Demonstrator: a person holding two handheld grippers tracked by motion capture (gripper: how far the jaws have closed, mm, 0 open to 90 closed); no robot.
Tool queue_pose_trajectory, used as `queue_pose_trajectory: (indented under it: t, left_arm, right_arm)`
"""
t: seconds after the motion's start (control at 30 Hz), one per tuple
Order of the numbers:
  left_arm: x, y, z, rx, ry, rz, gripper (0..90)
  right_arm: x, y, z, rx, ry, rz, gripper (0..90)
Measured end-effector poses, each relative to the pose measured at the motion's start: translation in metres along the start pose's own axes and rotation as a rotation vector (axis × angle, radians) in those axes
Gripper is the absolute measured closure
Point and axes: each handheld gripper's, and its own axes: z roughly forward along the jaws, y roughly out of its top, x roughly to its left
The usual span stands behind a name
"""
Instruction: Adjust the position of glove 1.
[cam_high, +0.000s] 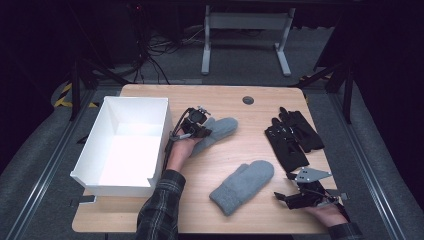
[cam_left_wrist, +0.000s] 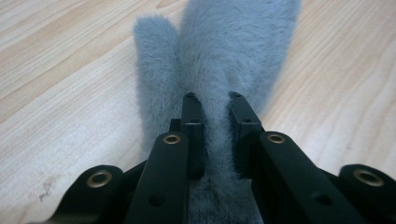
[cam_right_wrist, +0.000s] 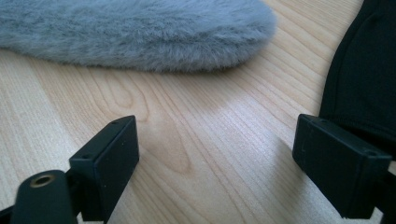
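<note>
A grey fluffy mitten (cam_high: 222, 128) lies beside the white box, and my left gripper (cam_high: 201, 131) is shut on its cuff end. In the left gripper view the two black jaws pinch a ridge of the grey mitten (cam_left_wrist: 224, 46) between them, with my left gripper (cam_left_wrist: 212, 100) low over the wooden table; the thumb points away at the left. A second grey mitten (cam_high: 243, 186) lies flat at the near middle. My right gripper (cam_high: 282, 197) rests open near the table's front right edge. My right gripper (cam_right_wrist: 215, 135) has bare wood between its jaws, with the second mitten (cam_right_wrist: 140, 32) just beyond.
An open white box (cam_high: 107, 120) stands on the left side of the table. A pair of black gloves (cam_high: 292, 136) lies at the right, and a black glove's edge (cam_right_wrist: 364, 70) sits close to the right jaw. A round grommet (cam_high: 248, 100) marks the far edge.
</note>
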Motion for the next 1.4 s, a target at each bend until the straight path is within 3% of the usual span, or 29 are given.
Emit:
queue_pose_trajectory:
  t: [0.1, 0.53, 0.77, 1.07, 1.4]
  left_arm:
    - [-0.006, -0.001, -0.007, -0.012, -0.007, -0.011, 80.2]
    - [-0.042, -0.009, -0.029, -0.029, -0.119, -0.047, 81.4]
    - [-0.072, -0.014, -0.041, -0.034, -0.152, -0.009, 81.4]
    - [-0.112, -0.020, -0.049, -0.037, -0.179, 0.010, 81.5]
    - [-0.151, -0.024, -0.041, -0.038, -0.175, 0.047, 81.3]
  right_arm:
    - [0.000, 0.000, 0.000, 0.000, 0.001, -0.001, 14.8]
    - [0.000, 0.000, 0.000, -0.001, 0.001, -0.001, 14.8]
    - [0.000, 0.000, 0.000, -0.001, 0.001, -0.002, 14.8]
    - [0.000, 0.000, 0.000, 0.000, 0.001, -0.002, 14.8]
    - [0.000, 0.000, 0.000, 0.000, 0.001, -0.002, 14.8]
